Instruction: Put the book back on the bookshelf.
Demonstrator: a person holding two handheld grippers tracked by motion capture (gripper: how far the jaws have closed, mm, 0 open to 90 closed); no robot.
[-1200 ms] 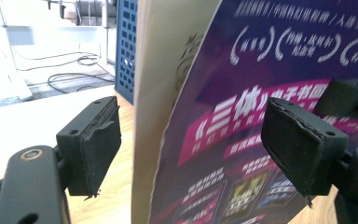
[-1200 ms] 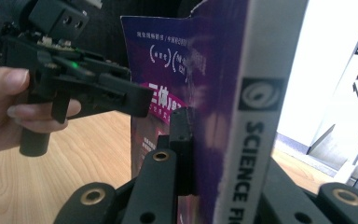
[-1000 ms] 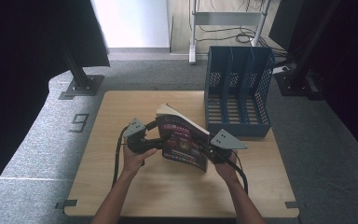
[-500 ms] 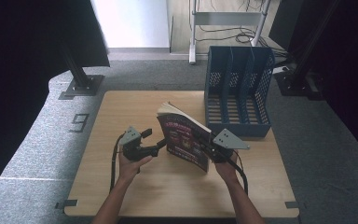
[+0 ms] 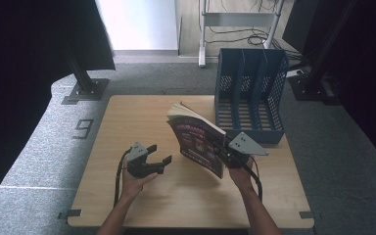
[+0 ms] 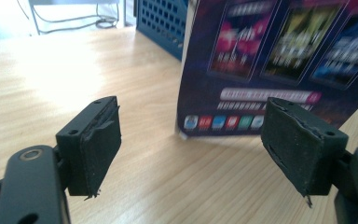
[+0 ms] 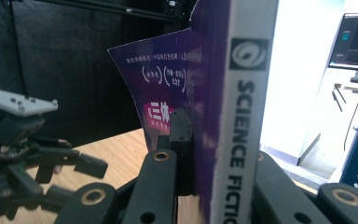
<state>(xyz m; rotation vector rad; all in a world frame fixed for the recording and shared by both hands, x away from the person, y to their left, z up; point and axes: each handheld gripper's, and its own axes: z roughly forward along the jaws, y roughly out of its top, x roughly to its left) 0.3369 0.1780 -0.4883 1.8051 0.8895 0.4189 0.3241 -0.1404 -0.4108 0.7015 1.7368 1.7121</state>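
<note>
A purple science-fiction book (image 5: 196,139) stands upright on its lower edge on the wooden table (image 5: 137,117), pages fanned at the top. My right gripper (image 5: 223,152) is shut on its spine edge; in the right gripper view the spine (image 7: 243,116) sits clamped between the black jaws of the right gripper (image 7: 200,140). My left gripper (image 5: 159,153) is open, a short way left of the book and apart from it. In the left gripper view its pads (image 6: 95,140) frame bare table, with the book cover (image 6: 270,60) just beyond.
A blue slotted file holder (image 5: 249,93) stands at the table's back right, right behind the book; it also appears as a blue holder (image 6: 163,23) in the left gripper view. Dark stands and a white rack sit on the floor past the table.
My left gripper has come off the book and drawn back to the left and toward the person, open. The book now stands more upright in the right gripper alone.
</note>
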